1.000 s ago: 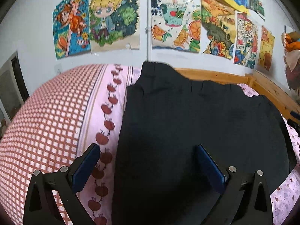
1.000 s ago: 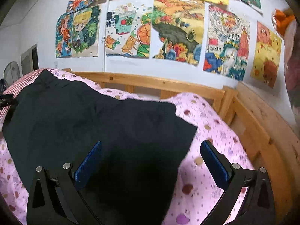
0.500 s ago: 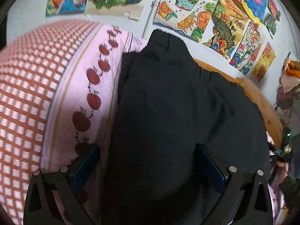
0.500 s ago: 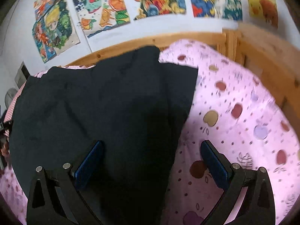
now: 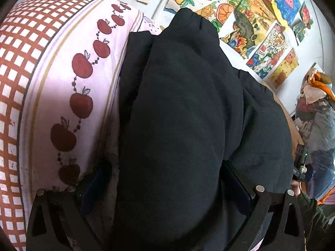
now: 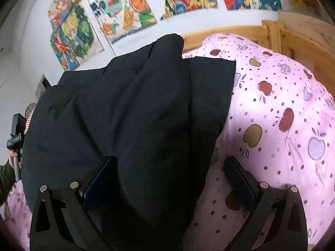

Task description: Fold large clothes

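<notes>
the jaws of both grippers stand wide apart, clamped on nothing: the left gripper straddles the near left edge of the black garment, one finger out over the pillow side and the other on the cloth, while the right gripper straddles the near right edge, its left finger on the cloth and its right finger over the pink apple-print bedding. compared with a second ago both cameras have dropped much closer and tipped downward, so the garment now fills most of each view and the posters have slid to the top; the fingers have not narrowed at all through the descent. the garment lies spread across the bed, its far part rucked up toward the wooden bed frame, with soft ridges running along it. this reads as the approach to a two-corner pinch, so folding proper has not begun; the next need is probably for each pair to close on an edge without scooping up bedding.
</notes>
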